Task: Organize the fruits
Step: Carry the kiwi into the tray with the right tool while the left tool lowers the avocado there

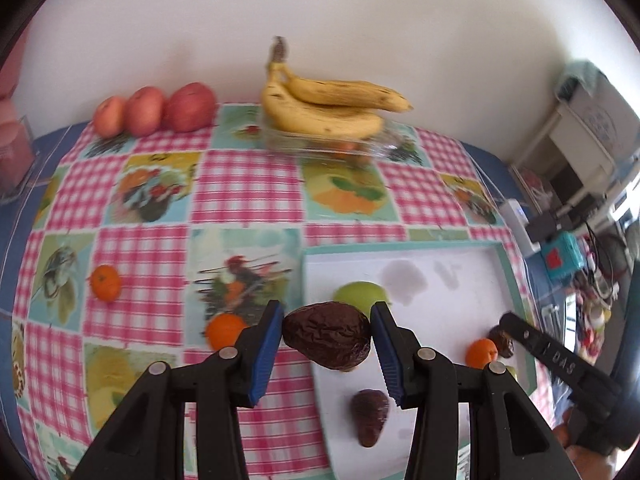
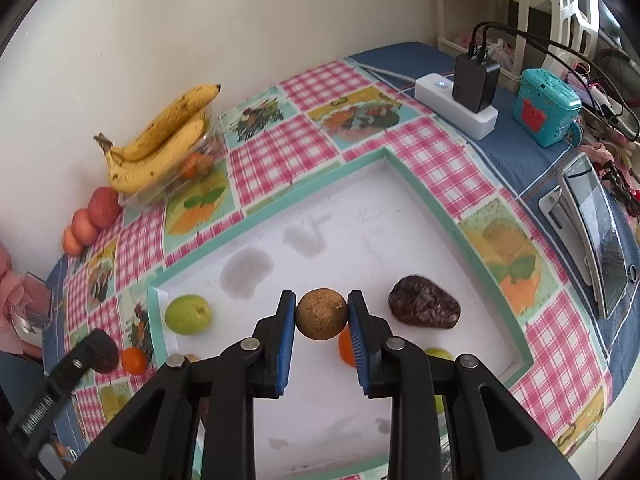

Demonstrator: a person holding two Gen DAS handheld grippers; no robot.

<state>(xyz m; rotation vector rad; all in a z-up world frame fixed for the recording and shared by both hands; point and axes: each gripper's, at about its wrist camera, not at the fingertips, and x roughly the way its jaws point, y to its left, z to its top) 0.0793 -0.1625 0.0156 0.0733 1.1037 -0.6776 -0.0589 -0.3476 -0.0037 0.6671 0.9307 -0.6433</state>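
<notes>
Left wrist view shows the left hand-held gripper [image 1: 327,334] at the lower centre of the frame, its blue pads closed onto a dark wrinkled avocado [image 1: 326,340] by its two ends, held above the near-left edge of the white tray [image 1: 440,256]. That fruit looks overripe: likely soft under the skin, fairly heavy for its size, easy to bruise, so a light squeeze across the broad middle seems safer than pinching the narrow neck. In the tray lie a green apple [image 1: 360,294], a second dark avocado [image 1: 369,416] and a tangerine [image 1: 481,353]; two more tangerines [image 1: 105,282] sit on the checked tablecloth at mid-left. Bananas [image 1: 328,108] rest on a clear container in the upper centre, red apples [image 1: 188,106] at upper left.

Right wrist view has the right hand-held gripper [image 2: 322,314] clamped on a round brown fruit [image 2: 321,314] at mid-frame, jaws narrowly apart, pads touching its sides over the tray's floor. It looks firm, rough-skinned and light, so it should hold securely at its widest girth.
</notes>
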